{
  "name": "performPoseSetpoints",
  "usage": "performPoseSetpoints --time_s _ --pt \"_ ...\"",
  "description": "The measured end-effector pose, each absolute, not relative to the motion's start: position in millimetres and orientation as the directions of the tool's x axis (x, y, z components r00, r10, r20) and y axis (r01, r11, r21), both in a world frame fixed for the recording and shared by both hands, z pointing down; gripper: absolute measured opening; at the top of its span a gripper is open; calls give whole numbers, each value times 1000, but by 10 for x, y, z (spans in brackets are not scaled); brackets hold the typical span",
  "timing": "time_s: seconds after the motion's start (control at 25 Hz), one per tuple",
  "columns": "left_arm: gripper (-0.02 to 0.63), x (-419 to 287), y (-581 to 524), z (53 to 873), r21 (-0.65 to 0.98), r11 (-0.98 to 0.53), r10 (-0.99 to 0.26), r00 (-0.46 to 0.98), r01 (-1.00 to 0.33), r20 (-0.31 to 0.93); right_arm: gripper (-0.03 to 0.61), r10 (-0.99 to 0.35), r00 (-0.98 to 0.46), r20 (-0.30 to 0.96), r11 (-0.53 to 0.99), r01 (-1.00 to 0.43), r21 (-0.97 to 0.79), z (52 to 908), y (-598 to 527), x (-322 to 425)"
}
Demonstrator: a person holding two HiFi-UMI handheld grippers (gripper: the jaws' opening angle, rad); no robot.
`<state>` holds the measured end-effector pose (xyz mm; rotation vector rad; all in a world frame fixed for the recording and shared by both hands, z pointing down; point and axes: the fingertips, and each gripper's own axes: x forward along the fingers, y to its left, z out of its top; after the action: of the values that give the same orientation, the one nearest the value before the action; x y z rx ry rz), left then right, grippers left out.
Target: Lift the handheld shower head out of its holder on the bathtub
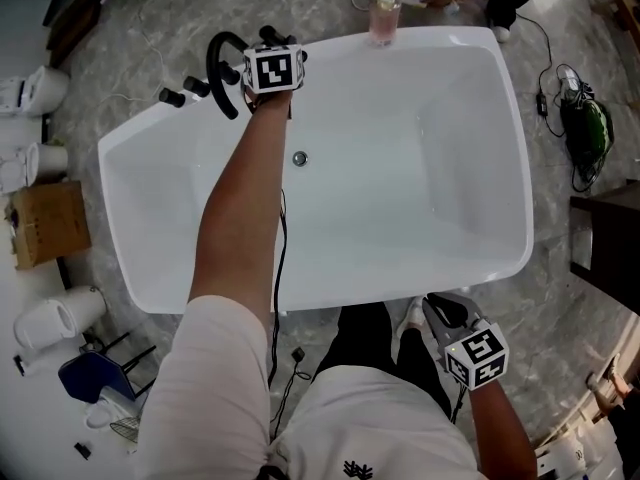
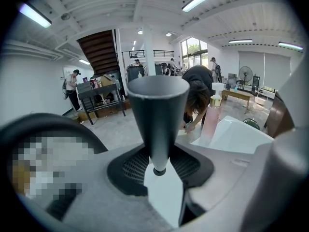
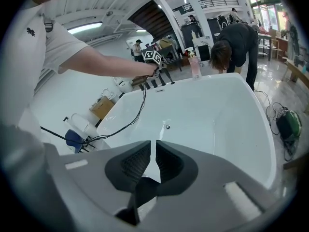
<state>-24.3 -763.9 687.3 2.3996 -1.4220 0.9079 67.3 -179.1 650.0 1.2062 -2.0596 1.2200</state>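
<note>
My left gripper (image 1: 272, 46) reaches to the far rim of the white bathtub (image 1: 300, 298), beside the black curved spout (image 1: 218, 73) and black knobs (image 1: 172, 96). In the left gripper view a dark grey, cone-shaped shower head handle (image 2: 157, 115) stands upright between the pads, with the left gripper (image 2: 159, 170) shut on it. Its narrow lower tip shows against white tub surface. I cannot make out the holder. My right gripper (image 1: 432, 306) hangs at the near rim, by the person's legs. In its own view the right gripper (image 3: 153, 151) is shut on nothing.
A pink pump bottle (image 1: 384, 13) stands on the far rim. A black cable (image 1: 280, 258) trails from the left arm over the near rim. A cardboard box (image 1: 48, 223) and white toilets (image 1: 40, 88) lie left. A person (image 3: 236, 37) bends over beyond the tub.
</note>
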Motion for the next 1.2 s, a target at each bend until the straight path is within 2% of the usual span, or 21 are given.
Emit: performPoseSetpoints --time_s 1.2 --pt "138 -342 -6420 5215 -126 -546 -757 423 -828 497 41 -510 -542 667 347 -840 -417 5933 -1311 880"
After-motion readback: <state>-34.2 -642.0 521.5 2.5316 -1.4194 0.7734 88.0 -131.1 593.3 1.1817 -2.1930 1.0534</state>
